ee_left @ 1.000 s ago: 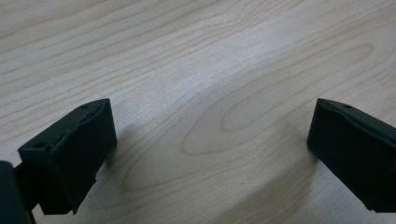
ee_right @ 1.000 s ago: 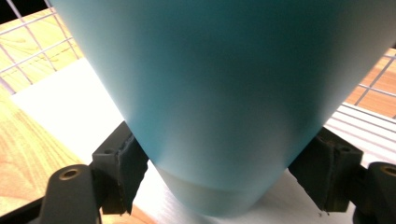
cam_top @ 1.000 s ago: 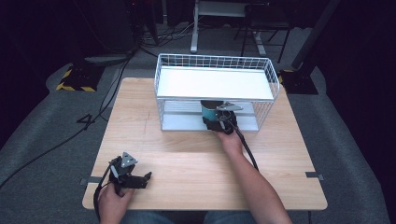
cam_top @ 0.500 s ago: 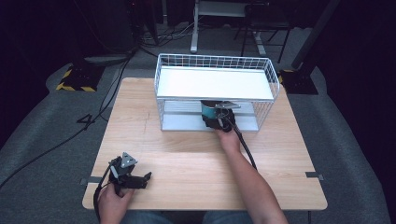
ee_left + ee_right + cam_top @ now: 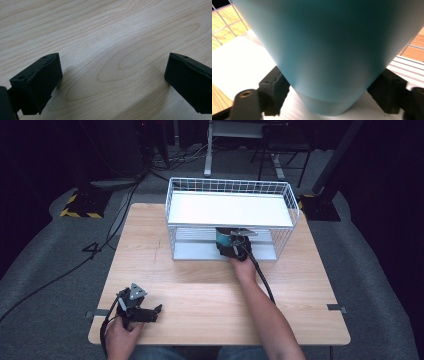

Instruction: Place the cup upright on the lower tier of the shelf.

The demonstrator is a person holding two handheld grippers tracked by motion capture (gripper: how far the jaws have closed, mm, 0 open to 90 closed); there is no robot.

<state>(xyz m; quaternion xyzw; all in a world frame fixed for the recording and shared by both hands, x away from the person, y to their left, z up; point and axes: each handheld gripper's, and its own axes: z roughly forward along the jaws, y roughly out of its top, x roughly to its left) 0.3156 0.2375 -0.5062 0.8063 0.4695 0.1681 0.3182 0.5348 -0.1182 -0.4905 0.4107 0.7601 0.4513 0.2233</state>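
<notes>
right gripper [image 5: 226, 241]: reaches into the lower tier of the wire rack; its jaws have just been opening, and they stand on either side of the teal cup with the cup between them. In the right gripper view the pads [image 5: 275, 87] look to have come off the wall, or nearly so.
teal cup [image 5: 324, 50]: stands upright on the rack's lower shelf, under the white top shelf, near the middle of the front opening.
progress: the cup seems already set down in its place; I judge the release to be in hand. What is left is to spread the jaws clear and draw the gripper out the open front.
wire rack [image 5: 290, 202]: white, two tiers, at the far middle of the table. The top shelf hangs low over the gripper, so lifting on the way out could knock it; the cup could tip if a jaw drags it.
left gripper [image 5: 150, 312]: rests near the table's near left corner, jaws spread wide and empty over bare wood, well apart from the rack.
table [image 5: 200, 290]: light wood.
</notes>
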